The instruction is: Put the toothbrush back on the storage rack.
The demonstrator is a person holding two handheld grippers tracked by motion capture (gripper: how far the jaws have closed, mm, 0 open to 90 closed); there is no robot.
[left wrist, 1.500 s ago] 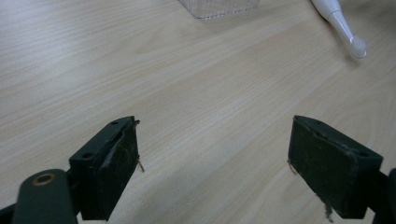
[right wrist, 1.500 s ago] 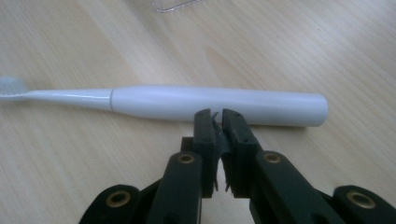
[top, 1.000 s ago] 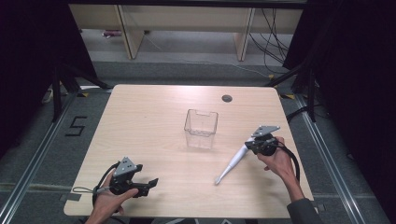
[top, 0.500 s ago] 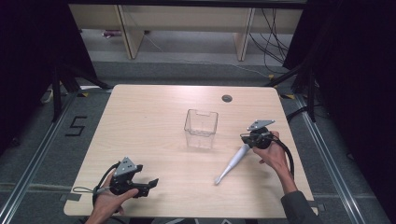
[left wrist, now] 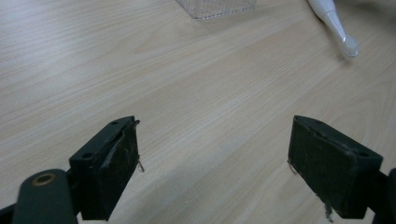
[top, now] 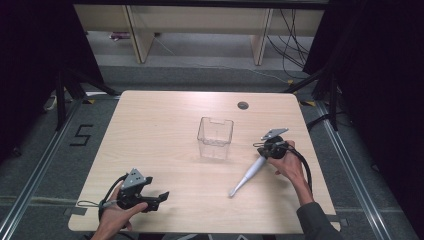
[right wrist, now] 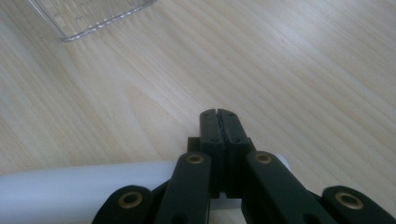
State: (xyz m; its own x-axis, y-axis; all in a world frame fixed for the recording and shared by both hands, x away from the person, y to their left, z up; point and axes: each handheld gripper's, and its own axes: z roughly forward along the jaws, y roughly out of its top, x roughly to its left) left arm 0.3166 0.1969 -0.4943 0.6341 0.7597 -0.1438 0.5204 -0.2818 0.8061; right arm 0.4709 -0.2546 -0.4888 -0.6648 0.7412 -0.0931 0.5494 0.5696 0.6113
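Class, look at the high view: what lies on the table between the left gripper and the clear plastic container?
Nothing: bare wood separates the left gripper from the clear container.

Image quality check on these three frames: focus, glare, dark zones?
High view: table evenly lit, surroundings dark, clear container low-contrast. Left gripper view: wood grain sharp, open left gripper jaws slightly soft, faint shadow beside the white tool tip. Right gripper view: right gripper and white tool blurred, sheen on wood.

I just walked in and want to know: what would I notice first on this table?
A clear plastic box stands empty in the middle of the wooden table. To its right, the right tool is shut on the end of a long white toothbrush-like stick. Near the front left edge, the left tool waits wide open.
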